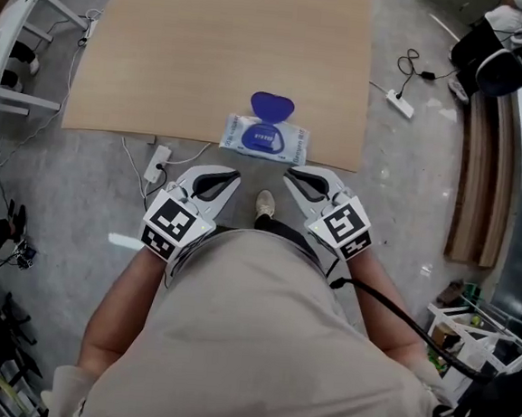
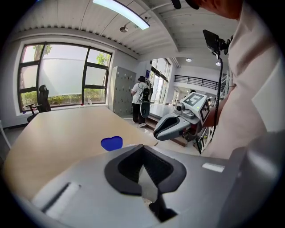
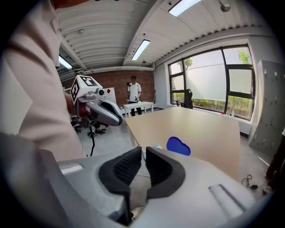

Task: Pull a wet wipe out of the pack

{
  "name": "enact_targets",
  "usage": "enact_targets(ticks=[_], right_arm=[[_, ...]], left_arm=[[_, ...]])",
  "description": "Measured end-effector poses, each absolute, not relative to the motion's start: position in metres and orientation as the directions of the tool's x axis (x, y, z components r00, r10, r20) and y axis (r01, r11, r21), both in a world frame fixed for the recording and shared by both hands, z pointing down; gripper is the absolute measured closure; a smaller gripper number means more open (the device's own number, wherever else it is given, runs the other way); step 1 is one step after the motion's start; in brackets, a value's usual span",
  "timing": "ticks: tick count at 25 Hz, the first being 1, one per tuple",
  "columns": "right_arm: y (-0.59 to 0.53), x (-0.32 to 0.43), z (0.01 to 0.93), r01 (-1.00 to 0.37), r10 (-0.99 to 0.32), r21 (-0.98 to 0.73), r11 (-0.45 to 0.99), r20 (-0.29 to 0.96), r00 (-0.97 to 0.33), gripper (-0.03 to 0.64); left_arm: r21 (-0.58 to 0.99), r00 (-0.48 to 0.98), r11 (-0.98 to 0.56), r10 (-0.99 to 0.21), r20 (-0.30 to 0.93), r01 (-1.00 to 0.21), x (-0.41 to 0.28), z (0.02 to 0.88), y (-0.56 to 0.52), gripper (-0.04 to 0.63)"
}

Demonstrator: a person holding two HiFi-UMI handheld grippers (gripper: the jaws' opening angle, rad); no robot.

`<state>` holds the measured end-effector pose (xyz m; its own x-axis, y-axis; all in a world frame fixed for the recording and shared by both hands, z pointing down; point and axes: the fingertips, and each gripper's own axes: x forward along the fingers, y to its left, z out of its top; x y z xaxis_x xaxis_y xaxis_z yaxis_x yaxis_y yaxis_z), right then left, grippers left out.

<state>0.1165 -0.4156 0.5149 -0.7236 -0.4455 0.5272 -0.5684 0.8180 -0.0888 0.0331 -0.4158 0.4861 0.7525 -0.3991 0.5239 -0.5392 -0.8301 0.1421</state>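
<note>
The wet wipe pack (image 1: 265, 138) lies at the near edge of the wooden table (image 1: 211, 53), its blue lid (image 1: 272, 107) flipped open toward the far side. My left gripper (image 1: 235, 175) hangs just off the table edge, short of the pack's left corner, jaws shut on nothing. Beside it, my right gripper (image 1: 290, 172) is off the pack's right corner, also shut and empty. In the left gripper view the blue lid (image 2: 111, 143) shows over the closed pads (image 2: 129, 167), with the right gripper (image 2: 178, 124) beyond. The right gripper view shows the lid (image 3: 178, 146) past its own pads (image 3: 127, 167).
A power strip (image 1: 157, 163) and cables lie on the floor under the table's near edge, another strip (image 1: 399, 103) to the right. A curved wooden bench (image 1: 482, 177) runs along the right. White furniture (image 1: 12, 45) stands at left. A person (image 2: 141, 99) stands far off.
</note>
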Motion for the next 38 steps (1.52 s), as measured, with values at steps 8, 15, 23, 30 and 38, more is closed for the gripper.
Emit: enact_targets(ticks=[8,15,23,30,38], right_arm=[[-0.444,0.120,0.570,-0.519,-0.364,-0.109,0.848,0.592,-0.719,0.571],[-0.465,0.116,0.612,-0.479,-0.307,-0.111,0.871,0.640,-0.705,0.568],[-0.485,0.109,0.647,-0.442,-0.269,-0.097,0.892,0.671,-0.691,0.568],[-0.492,0.104,0.655,-0.419,-0.252,-0.086,0.904,0.684,-0.685,0.568],[-0.495,0.097,0.659,-0.390,-0.228,-0.086,0.917,0.689,-0.688,0.568]], left_arm=[[0.125,0.672,-0.786,-0.420,0.609,-0.605,0.032,0.528,-0.446,0.589],[0.123,0.612,-0.763,-0.398,0.684,-0.634,0.031,0.561,-0.463,0.589],[0.119,0.562,-0.748,-0.372,0.739,-0.653,0.033,0.601,-0.481,0.579],[0.090,0.515,-0.738,-0.373,0.772,-0.669,0.029,0.623,-0.497,0.566],[0.083,0.479,-0.741,-0.340,0.809,-0.666,0.029,0.652,-0.507,0.566]])
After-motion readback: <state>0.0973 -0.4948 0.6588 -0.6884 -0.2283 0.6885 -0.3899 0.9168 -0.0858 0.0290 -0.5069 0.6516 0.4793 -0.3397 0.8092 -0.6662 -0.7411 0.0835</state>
